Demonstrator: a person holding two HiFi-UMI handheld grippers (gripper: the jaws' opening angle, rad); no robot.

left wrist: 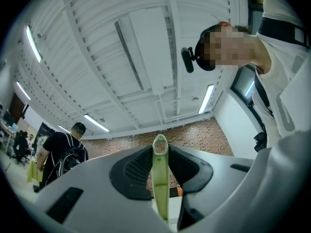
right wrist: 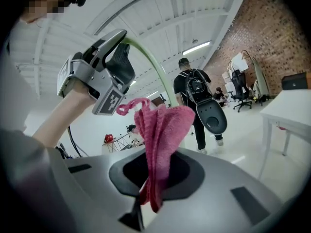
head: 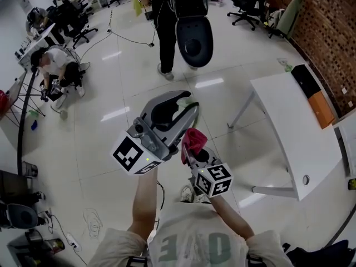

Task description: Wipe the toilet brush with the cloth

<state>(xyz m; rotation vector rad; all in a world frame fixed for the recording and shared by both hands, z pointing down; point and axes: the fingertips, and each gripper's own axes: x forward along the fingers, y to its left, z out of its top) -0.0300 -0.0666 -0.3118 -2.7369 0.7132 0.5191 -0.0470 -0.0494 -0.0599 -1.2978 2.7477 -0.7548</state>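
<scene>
My left gripper (head: 181, 105) points up and away from me, shut on the thin pale-green handle of the toilet brush (head: 187, 100). In the left gripper view the handle (left wrist: 160, 178) stands upright between the black pads (left wrist: 131, 171), its looped end against the ceiling. Just to its right, my right gripper (head: 189, 149) is shut on a bunched pink cloth (head: 193, 138). In the right gripper view the cloth (right wrist: 160, 130) rises out of that gripper (right wrist: 155, 171). The left gripper (right wrist: 104, 72) hangs above it, and the green handle (right wrist: 156, 76) curves down behind the cloth. The brush head is hidden.
A person in black (head: 167, 26) walks ahead with a dark oval seat-shaped thing (head: 193, 40). A white table (head: 295, 132) stands to the right, by a brick wall (head: 328, 32). Another person sits on the floor (head: 55, 65) at far left among office chairs.
</scene>
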